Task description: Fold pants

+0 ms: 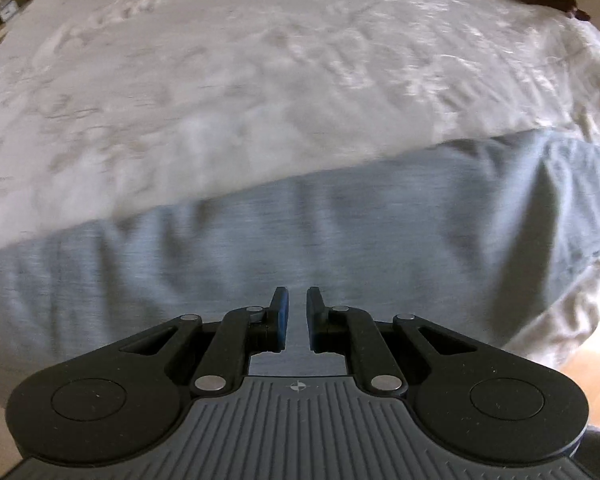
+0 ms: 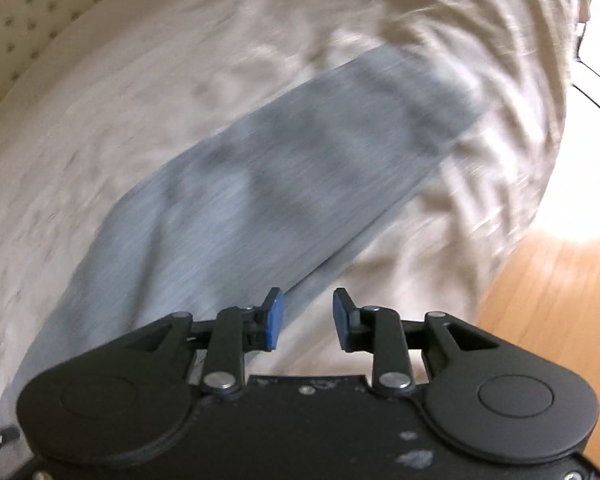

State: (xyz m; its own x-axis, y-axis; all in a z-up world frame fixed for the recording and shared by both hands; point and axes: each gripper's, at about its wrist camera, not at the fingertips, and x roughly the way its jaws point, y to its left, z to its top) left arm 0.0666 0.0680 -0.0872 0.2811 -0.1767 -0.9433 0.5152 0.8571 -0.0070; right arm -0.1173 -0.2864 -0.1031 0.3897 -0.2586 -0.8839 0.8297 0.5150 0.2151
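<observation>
Though both views are blurred, the grey pants lie as one long band on the bed, seemingly folded lengthwise; crosswise folds remain. Over the pants, the left claw is nearly closed, empty; the right claw stands part-open, empty. No writing is readable.

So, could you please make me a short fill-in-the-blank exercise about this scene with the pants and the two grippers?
1. The pants are ____ in colour.
2. They lie on a bed covered with a ____ sheet.
3. The gripper with the wider gap between its pads is the ____ gripper; the left gripper is nearly closed.
4. In the right wrist view, the floor beside the bed is made of ____.

Missing words: grey; white; right; wood
</observation>
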